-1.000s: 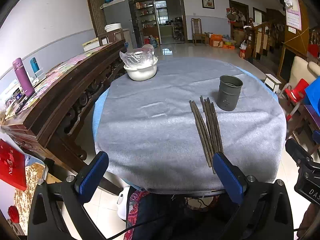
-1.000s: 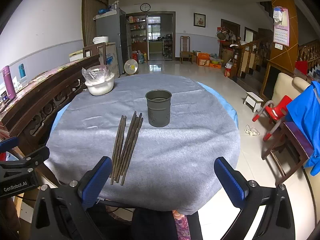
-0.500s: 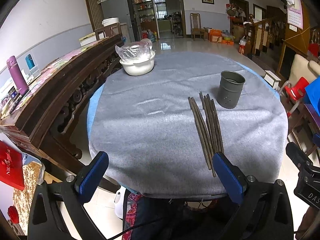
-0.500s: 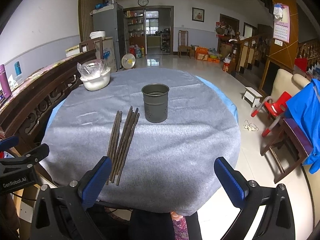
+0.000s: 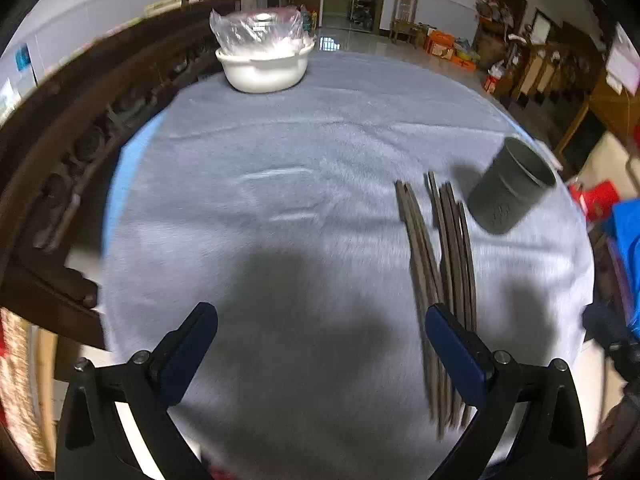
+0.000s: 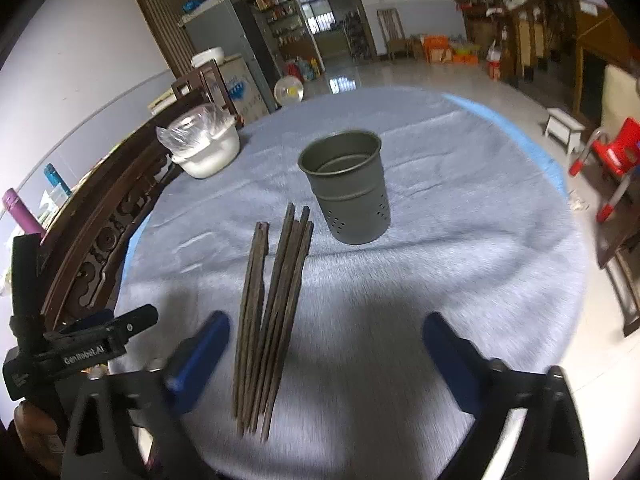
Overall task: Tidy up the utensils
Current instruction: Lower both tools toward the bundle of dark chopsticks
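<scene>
Several dark brown chopsticks [image 6: 272, 304] lie side by side on the grey tablecloth [image 6: 460, 248]; they also show in the left wrist view [image 5: 444, 264]. A dark grey perforated metal holder [image 6: 346, 190] stands upright just beyond them, seen at the right in the left wrist view [image 5: 508, 196]. My left gripper [image 5: 320, 332] is open and empty above the cloth, its right finger over the chopsticks' near ends. My right gripper [image 6: 326, 344] is open and empty, with the chopsticks' near ends between its fingers. The left gripper's body [image 6: 76, 352] shows at the lower left of the right wrist view.
A white bowl covered with clear plastic [image 5: 264, 60] sits at the table's far left, also in the right wrist view [image 6: 206, 146]. A carved dark wooden sideboard [image 6: 108, 208] runs along the table's left. A red chair [image 6: 616, 152] and white stool [image 6: 566, 126] stand on the floor at right.
Both grippers have moved forward and down over the table. The chopsticks and holder now appear much closer. Both stay open and empty.
</scene>
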### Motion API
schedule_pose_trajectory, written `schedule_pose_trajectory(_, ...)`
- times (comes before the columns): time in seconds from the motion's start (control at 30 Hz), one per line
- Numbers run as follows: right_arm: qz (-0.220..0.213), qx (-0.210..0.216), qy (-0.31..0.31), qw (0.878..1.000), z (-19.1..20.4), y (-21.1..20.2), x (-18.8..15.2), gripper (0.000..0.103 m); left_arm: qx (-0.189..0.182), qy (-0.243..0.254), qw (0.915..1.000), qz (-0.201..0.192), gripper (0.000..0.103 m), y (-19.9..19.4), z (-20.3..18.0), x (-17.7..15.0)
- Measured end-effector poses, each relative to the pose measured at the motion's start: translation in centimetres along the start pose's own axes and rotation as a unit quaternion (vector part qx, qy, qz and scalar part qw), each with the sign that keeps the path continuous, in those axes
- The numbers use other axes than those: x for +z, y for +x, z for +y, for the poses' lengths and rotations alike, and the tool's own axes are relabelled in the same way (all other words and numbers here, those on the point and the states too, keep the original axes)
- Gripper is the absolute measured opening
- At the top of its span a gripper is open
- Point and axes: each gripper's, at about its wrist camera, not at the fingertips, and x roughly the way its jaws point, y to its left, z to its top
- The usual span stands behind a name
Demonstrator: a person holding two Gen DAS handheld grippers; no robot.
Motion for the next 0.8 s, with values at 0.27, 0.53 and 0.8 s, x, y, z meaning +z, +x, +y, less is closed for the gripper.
schedule_pose_trajectory(0.27,0.052,0.023,0.029,0.998,-0.9,5.0,0.4,0.056,-0.059,0.005,0.9964,0.06,0.075,5.1,-3.0,2.4)
schedule_pose_trajectory(0.53,0.068,0.021,0.035,0.997,-1.8,6.3,0.7,0.056,-0.059,0.016,0.9946,0.084,0.069,7.1,-4.0,2.4)
schedule_pose_trajectory(0.8,0.075,0.027,0.042,0.996,-1.8,7.4,0.8,0.056,-0.056,0.016,0.9927,0.106,0.069,8.5,-4.0,2.3)
